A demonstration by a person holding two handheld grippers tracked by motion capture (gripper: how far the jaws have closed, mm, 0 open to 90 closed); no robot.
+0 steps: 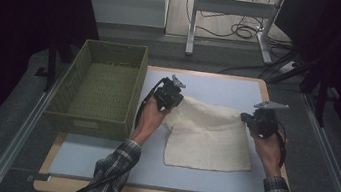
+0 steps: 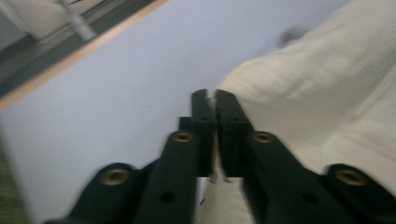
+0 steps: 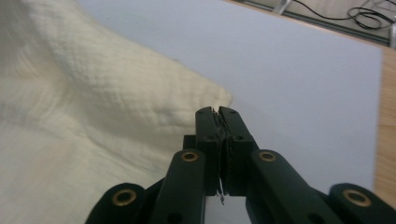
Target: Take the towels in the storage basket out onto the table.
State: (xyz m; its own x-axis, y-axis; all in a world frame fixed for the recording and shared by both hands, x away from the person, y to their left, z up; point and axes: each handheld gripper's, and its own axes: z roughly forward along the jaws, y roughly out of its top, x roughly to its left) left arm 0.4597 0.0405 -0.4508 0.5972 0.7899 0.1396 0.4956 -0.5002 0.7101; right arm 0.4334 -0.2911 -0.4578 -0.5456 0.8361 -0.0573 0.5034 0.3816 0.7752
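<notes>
I read the cream cloth (image 1: 208,134) as lying on the pale blue table top (image 1: 99,159), right of the green woven basket (image 1: 101,89), with its two far corners lifted off the surface. The left gripper (image 1: 174,98) has its jaws pinched together on the cloth's far left corner; in the left gripper view (image 2: 215,100) the jaws meet with only a thin seam between them (that picture is blurred, so I cannot make out the pinched edge itself). The right gripper (image 1: 246,118) is clamped on the far right corner; in the right gripper view (image 3: 216,114) a sliver of fabric and a few loose threads show between the closed jaws. The near edge of the cloth rests flat on the table.
</notes>
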